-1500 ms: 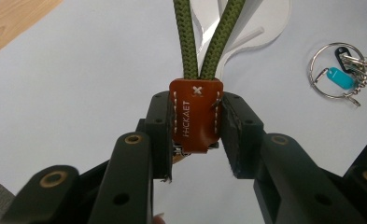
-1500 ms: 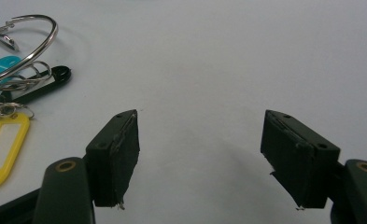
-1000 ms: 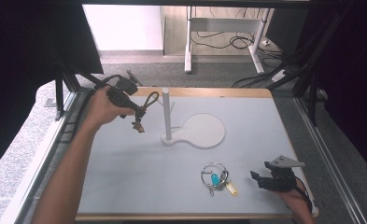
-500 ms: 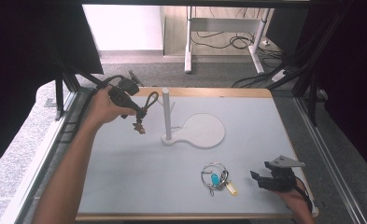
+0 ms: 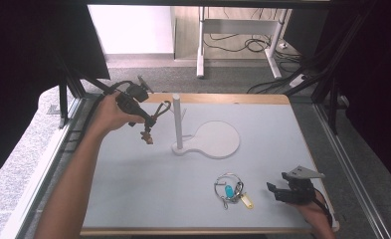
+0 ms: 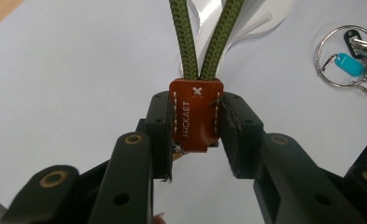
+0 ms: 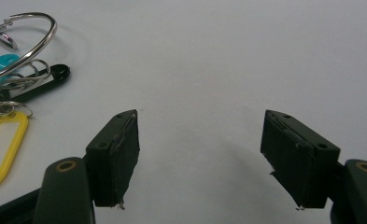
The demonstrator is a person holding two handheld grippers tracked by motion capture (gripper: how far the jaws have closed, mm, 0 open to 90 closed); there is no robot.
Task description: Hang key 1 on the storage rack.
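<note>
My left gripper is shut on the brown leather tab of a keychain with a green cord loop. From above, that left gripper hangs over the table's far left, the cord loop just left of a white upright post, apart from it, and the brown tab dangling below. My right gripper rests near the front right edge, and in its own view the right gripper stands open over bare table. A key ring bunch with blue and yellow tags lies left of it.
The post rises from a white stand with a round flat base at mid table. The white table top has a wooden rim. Black frame struts and cables stand behind the far edge.
</note>
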